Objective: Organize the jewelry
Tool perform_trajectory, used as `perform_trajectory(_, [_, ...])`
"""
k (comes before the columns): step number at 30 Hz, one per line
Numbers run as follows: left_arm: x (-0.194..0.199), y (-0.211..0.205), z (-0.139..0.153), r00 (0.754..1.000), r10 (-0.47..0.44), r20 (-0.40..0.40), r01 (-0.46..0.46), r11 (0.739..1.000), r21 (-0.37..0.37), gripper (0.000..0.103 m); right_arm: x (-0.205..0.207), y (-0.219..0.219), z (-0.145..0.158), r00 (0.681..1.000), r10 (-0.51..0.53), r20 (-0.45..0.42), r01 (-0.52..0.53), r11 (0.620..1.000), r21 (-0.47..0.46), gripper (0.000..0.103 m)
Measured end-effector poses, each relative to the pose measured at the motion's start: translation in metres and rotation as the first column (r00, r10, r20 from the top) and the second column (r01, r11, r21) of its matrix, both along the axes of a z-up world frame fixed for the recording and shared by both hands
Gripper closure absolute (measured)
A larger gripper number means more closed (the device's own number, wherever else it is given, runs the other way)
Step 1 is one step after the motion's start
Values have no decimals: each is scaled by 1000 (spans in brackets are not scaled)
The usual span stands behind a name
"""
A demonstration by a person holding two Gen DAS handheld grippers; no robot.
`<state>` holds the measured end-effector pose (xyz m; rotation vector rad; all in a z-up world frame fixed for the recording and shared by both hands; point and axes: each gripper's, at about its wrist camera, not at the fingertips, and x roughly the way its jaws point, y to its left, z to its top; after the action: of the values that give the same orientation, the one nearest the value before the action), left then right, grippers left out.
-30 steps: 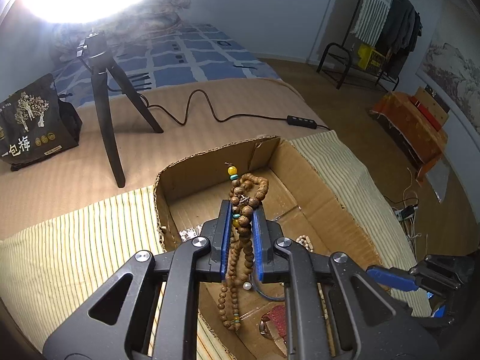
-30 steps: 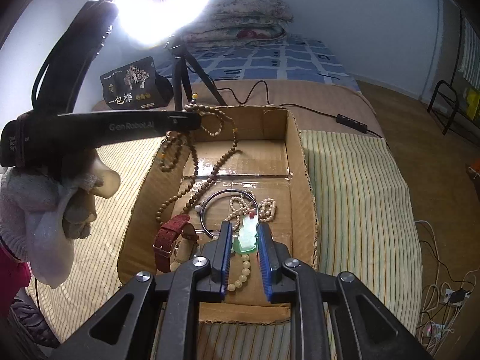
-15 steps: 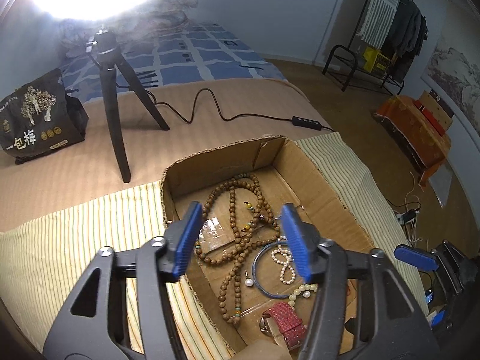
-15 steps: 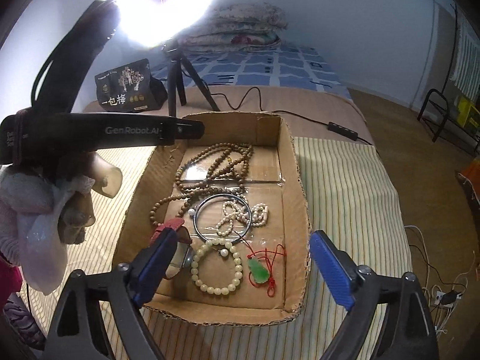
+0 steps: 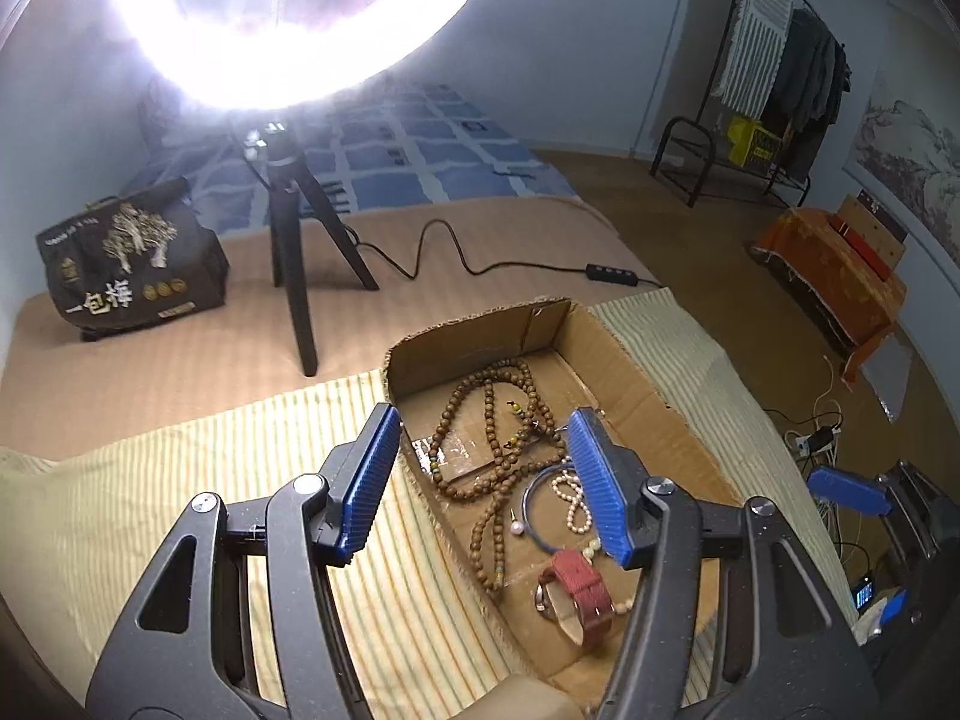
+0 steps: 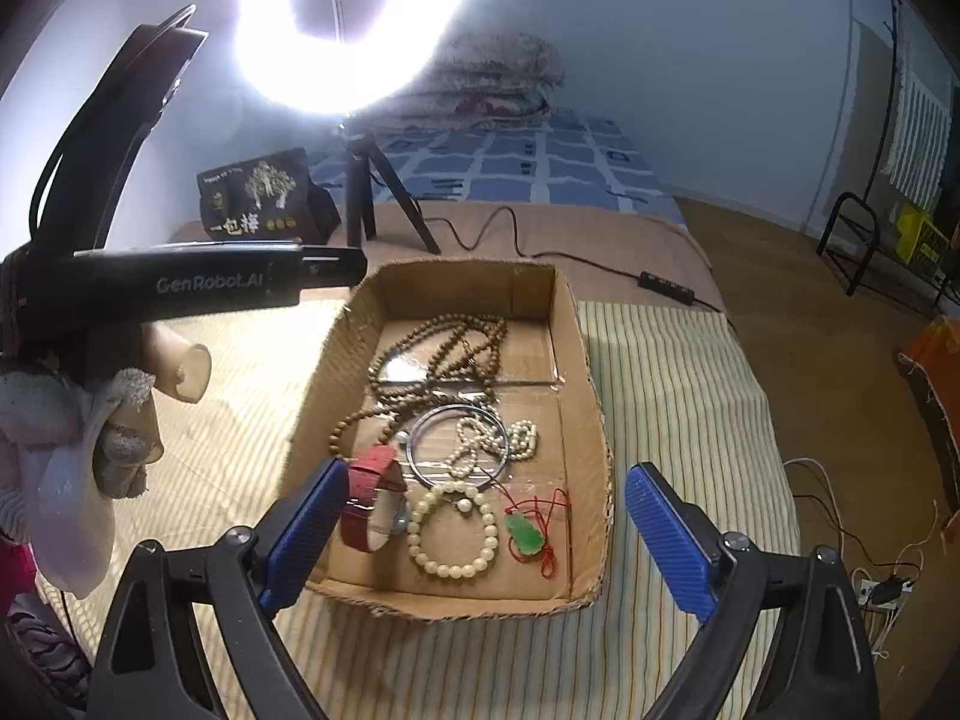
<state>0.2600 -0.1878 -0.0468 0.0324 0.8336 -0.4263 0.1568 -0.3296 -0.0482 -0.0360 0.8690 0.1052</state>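
A shallow cardboard box [image 6: 585, 360] lies on a striped cloth and holds the jewelry. In it are a long brown bead necklace [image 6: 444, 348], a metal bangle [image 6: 420, 438], a pearl strand [image 6: 510, 435], a cream bead bracelet [image 6: 450, 531], a green pendant on red cord [image 6: 525, 531] and a red watch strap [image 6: 375, 495]. My right gripper [image 6: 486, 540] is open and empty above the box's near end. My left gripper [image 5: 483, 483] is open and empty above the box's left side; the brown necklace [image 5: 510, 420] and red strap [image 5: 579, 591] show below it.
A ring light on a black tripod [image 6: 366, 192] stands behind the box, with its cable and switch [image 6: 666, 288] on the bed. A black printed bag [image 6: 258, 198] sits at the back left. The left gripper's body [image 6: 180, 288] crosses the right wrist view. A clothes rack [image 5: 756, 120] stands far right.
Both grippers have opened and pulled back. The brown necklace dropped from the left gripper into the box, and the green pendant with the cream bracelet dropped from the right gripper.
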Motion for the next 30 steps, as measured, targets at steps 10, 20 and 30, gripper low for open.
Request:
perform_trajectory(10, [-47,40,44,994,54,90,-53,998,-19,33,-29,13,32,997,-6,76,8,1000,-30,1])
perform_trajectory(20, [-100,75,71,986,77,149,-74,997,-26,24,-58,20,50,992,-14,123,18,999,-33,0])
perform_trajectory(30, [-169,87,85,968,60,245,-57,998,-20,12,-81,21,59,983,-49,179,58,997,-45,0])
